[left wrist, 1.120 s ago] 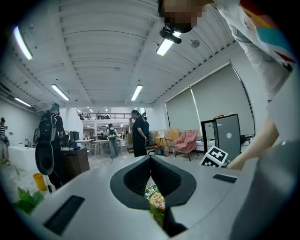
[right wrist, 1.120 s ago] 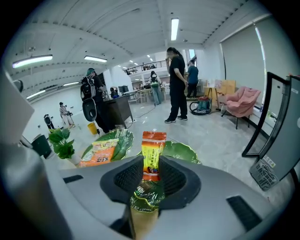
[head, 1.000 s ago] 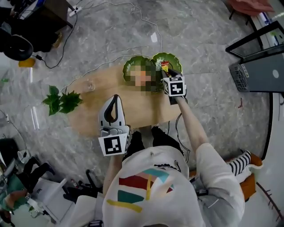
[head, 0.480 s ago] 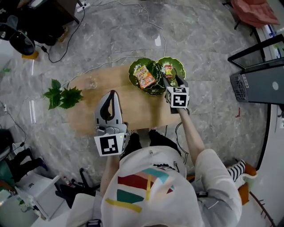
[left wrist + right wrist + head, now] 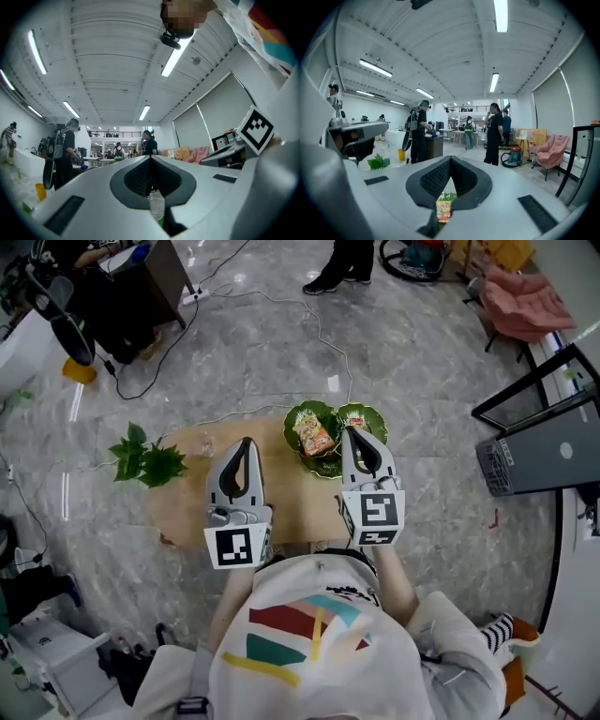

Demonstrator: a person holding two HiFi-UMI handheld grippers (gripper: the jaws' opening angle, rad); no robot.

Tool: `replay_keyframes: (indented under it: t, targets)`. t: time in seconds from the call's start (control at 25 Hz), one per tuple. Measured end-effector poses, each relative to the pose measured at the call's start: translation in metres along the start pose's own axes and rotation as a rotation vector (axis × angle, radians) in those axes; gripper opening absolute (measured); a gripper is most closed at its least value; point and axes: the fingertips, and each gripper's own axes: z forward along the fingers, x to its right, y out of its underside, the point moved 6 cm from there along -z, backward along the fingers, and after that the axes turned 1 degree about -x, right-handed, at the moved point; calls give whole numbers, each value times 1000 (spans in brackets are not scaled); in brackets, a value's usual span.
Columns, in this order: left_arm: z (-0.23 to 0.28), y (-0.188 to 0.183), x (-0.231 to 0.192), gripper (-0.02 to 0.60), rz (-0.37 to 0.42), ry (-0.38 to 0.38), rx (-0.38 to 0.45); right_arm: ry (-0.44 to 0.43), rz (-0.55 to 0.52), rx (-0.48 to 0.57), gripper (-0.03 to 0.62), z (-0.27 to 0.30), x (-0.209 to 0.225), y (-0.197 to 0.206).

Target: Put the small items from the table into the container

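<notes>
Now, orange-and-green snack packet (image 5: 314,435) in glossy green leaf-shaped dish (image 5: 291,419).

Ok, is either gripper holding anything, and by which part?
Nothing. Left gripper and right gripper are both shut, empty; the snack packet lies in the dish.

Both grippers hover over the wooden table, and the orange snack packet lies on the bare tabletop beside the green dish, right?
Not quite. The orange snack packet lies inside the green dish, not on the bare tabletop; the head view shows it. The left gripper and right gripper do hover over the wooden table.
</notes>
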Motion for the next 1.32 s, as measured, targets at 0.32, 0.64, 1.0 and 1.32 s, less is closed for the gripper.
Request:
replay_keyframes:
  t: [0.32,0.64,1.0,1.32]
  targets:
    - [-15,-33,-16,8,64,-48,73,-91,25,119,12,-24,-42,-41]
    - [-40,-38,-32,8,97,-115,68,-130,18,96,12,-30,-63,-34]
    - [-55,-35,-48,8,82,-159,76,-156,22,85,12,-25,-74,-32]
    - [-59,-32,-50,8,85,-167,71,-142,6,77,12,-23,-72,-25]
